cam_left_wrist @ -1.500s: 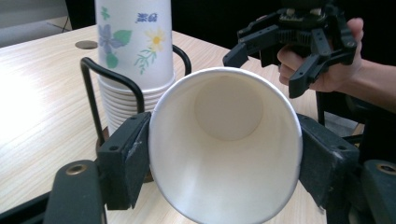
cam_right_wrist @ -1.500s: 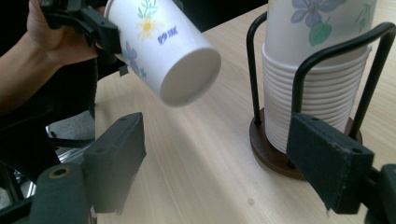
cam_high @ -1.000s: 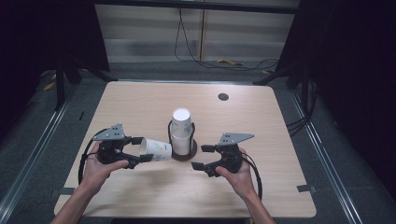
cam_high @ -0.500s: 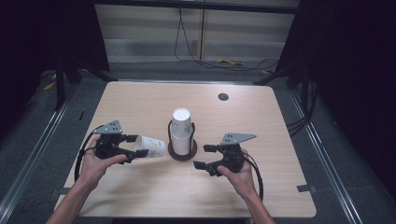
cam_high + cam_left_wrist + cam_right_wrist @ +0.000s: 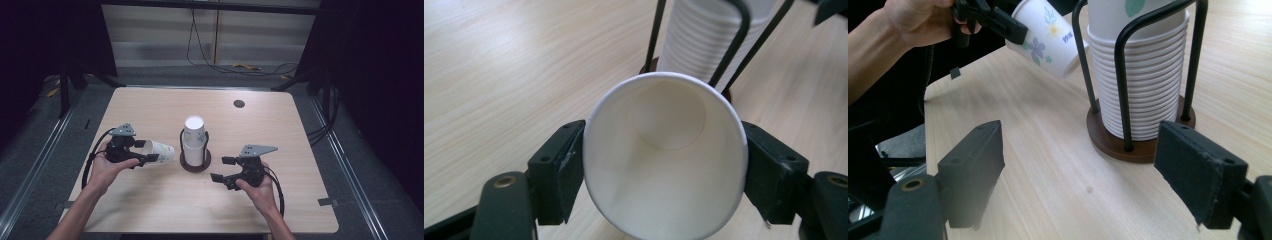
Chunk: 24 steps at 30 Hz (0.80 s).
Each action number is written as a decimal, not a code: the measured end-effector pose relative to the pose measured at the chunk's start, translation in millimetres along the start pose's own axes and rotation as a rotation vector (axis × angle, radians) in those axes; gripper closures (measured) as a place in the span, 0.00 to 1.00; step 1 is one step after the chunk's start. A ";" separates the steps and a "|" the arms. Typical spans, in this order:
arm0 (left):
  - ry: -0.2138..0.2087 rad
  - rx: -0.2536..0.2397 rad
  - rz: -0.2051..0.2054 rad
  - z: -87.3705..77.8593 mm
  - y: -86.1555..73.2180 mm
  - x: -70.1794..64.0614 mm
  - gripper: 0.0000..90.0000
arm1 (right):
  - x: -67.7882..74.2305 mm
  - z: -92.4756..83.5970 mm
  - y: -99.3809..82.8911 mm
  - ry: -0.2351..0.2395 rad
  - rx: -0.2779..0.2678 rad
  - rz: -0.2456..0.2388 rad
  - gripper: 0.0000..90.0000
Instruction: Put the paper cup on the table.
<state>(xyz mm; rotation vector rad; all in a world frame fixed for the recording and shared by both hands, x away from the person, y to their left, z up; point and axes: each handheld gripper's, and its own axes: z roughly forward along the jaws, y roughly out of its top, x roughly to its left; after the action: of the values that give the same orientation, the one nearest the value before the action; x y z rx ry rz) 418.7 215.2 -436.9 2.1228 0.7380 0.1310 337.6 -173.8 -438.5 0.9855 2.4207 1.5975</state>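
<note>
Currently a white paper cup with a flower print (image 5: 159, 150) is clamped near its rim by the left gripper (image 5: 664, 170), tilted beside the stacked white cups in the black wire holder (image 5: 194, 145). Squeezing should be kept light so the rim is not crushed. The right gripper (image 5: 1088, 175) is held wide open and empty. The floral print is seen from the right gripper view, the cup's bare inside from the left gripper view.

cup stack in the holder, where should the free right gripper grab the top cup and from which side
Take the top cup by its wall just under the rim, above the wire holder, coming down from overhead. The uprights fence the stack's sides; the top stands clear. The right gripper is open.
</note>
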 end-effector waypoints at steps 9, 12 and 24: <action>0.054 0.062 0.048 -3.1 16.5 -1.6 0.29 | 3.8 -2.6 1.6 -0.030 0.022 -0.016 0.23; 0.043 0.095 0.050 -3.5 22.3 -4.5 0.29 | 7.6 -4.4 2.4 -0.059 0.019 -0.018 0.23; 0.098 0.200 0.038 -5.0 44.2 5.9 0.29 | 10.6 -8.3 -0.1 -0.063 0.038 -0.033 0.23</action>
<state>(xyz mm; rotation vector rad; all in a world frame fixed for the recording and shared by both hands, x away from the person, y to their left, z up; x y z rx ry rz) 442.1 201.8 -400.9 2.3348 0.7960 0.1893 325.8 -174.7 -431.9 0.9812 2.4208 1.4926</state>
